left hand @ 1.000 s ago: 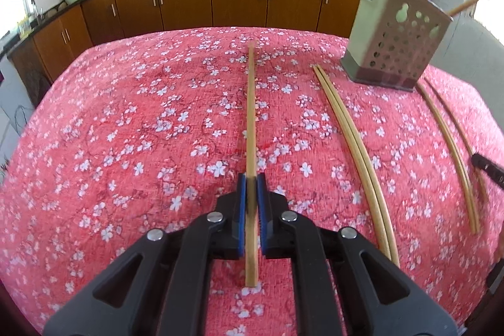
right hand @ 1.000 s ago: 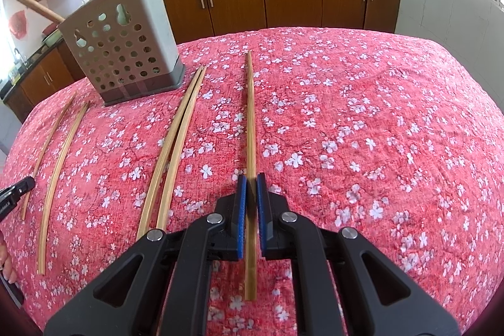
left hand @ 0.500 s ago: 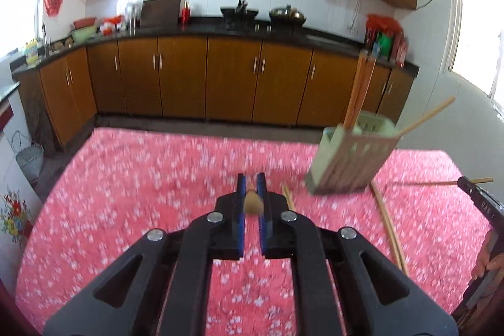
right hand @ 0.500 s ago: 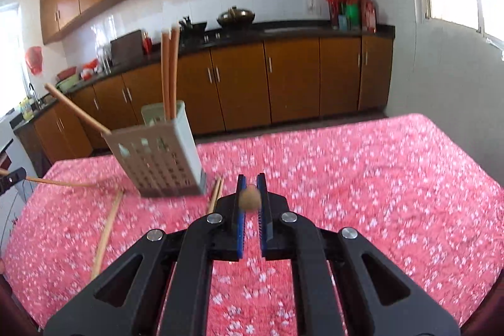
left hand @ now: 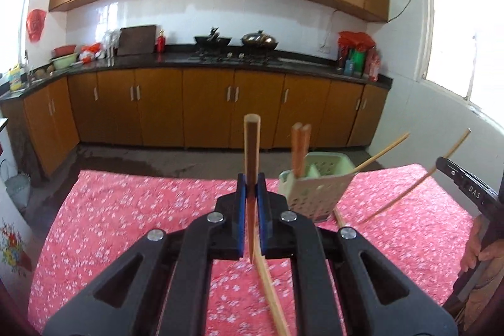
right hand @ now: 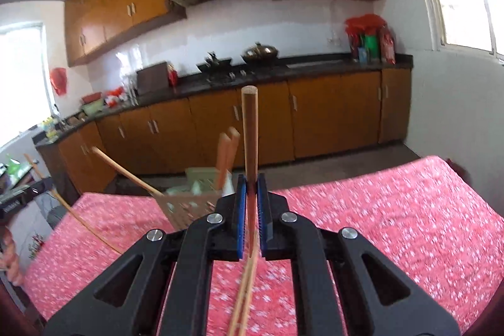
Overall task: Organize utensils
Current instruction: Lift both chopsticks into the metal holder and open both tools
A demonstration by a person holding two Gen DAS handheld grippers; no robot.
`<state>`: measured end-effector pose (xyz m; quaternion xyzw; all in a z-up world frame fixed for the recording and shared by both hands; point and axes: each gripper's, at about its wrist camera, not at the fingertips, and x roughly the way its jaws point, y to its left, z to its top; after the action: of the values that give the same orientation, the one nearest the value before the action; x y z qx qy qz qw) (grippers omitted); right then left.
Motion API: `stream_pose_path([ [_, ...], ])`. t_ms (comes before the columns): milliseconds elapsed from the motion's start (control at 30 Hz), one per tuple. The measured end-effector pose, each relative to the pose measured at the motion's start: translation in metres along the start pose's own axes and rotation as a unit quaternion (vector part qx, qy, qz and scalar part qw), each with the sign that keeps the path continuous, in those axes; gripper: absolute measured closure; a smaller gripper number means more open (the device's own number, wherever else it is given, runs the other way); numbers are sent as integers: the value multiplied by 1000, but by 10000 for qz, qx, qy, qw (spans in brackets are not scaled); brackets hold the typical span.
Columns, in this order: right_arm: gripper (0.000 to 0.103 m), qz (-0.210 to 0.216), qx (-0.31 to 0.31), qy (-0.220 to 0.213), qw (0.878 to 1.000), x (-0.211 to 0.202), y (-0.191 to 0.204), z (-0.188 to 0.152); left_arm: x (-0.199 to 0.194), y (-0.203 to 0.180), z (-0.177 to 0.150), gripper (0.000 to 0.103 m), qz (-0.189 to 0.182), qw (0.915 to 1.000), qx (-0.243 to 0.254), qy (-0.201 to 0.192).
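Observation:
My left gripper is shut on a wooden chopstick and holds it upright above the red flowered tablecloth. My right gripper is shut on another chopstick, also upright. The pale perforated utensil holder stands just right of the left gripper, with two reddish sticks and a slanted thin one in it. It also shows in the right wrist view, just left of my right gripper. A pair of chopsticks lies on the cloth below the left gripper.
The right gripper and the hand on it show at the right edge of the left wrist view, with its stick slanting. Two chopsticks lie on the cloth below the right gripper. Kitchen cabinets stand beyond the table.
Both grippers have lifted their chopsticks off the cloth and tilted them from lying flat to pointing up. The holder now sits closer to both grippers.

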<state>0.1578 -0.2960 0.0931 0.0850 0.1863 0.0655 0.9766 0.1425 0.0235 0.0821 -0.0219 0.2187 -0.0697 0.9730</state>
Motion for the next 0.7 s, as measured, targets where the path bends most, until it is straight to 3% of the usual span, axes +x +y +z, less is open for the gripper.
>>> stream_pose_path([
  [200,96,459,42,-337,9984,-11,19,25,-11,-19,28,95,-287,9984,-127,-477],
  [500,96,481,0,-693,9964,11,39,57,-6,-51,81,95,-302,9889,-367,-1408],
  [700,95,311,34,-372,9988,51,38,54,39,-58,77,95,-273,9914,-427,-1209],
])
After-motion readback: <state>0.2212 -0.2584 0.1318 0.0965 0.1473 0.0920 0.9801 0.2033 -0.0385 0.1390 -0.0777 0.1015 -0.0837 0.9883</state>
